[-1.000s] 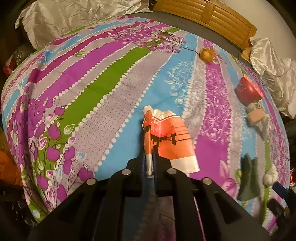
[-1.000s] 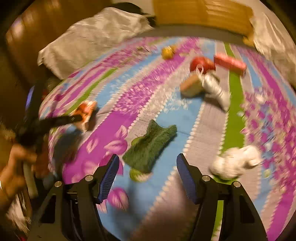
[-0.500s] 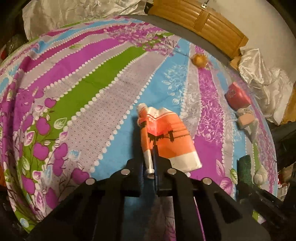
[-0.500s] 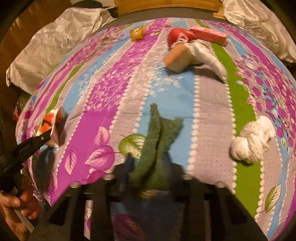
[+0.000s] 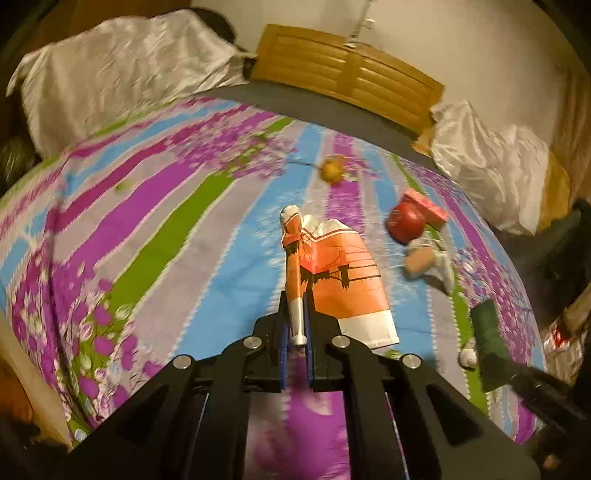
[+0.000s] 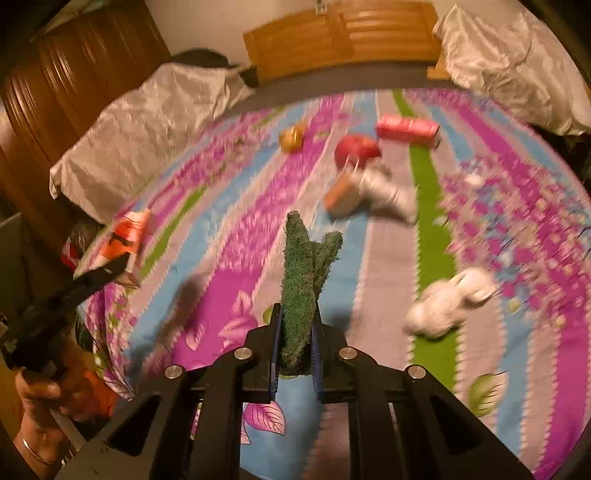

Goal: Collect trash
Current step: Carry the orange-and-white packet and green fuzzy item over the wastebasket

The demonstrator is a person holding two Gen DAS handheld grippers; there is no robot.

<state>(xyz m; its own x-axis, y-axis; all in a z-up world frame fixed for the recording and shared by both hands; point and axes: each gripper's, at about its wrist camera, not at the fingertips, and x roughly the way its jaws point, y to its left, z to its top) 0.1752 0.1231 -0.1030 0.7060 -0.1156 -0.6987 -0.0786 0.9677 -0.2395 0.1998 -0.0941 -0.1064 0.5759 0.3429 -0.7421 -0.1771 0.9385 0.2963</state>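
My left gripper (image 5: 296,325) is shut on an orange and white paper bag (image 5: 332,273) and holds it above the striped bedspread (image 5: 155,236). The bag and left gripper also show at the left of the right wrist view (image 6: 118,240). My right gripper (image 6: 296,332) is shut on a green scrubbing pad (image 6: 303,266), lifted off the bed; the pad shows in the left wrist view (image 5: 487,339) too. On the bed lie a white crumpled wad (image 6: 447,302), a red round wrapper (image 6: 356,149), a pink box (image 6: 406,129), a tan block with a silver wrapper (image 6: 354,192) and a yellow crumpled ball (image 6: 291,138).
A wooden headboard (image 6: 343,33) stands at the far edge of the bed. White satin pillows lie at the far left (image 6: 147,122) and far right (image 6: 509,62). A brown wardrobe (image 6: 74,74) stands to the left. The person's hand (image 6: 40,391) holds the left gripper.
My right gripper closed on the green pad and lifted it off the bed. My left gripper rose with the orange bag still in it.
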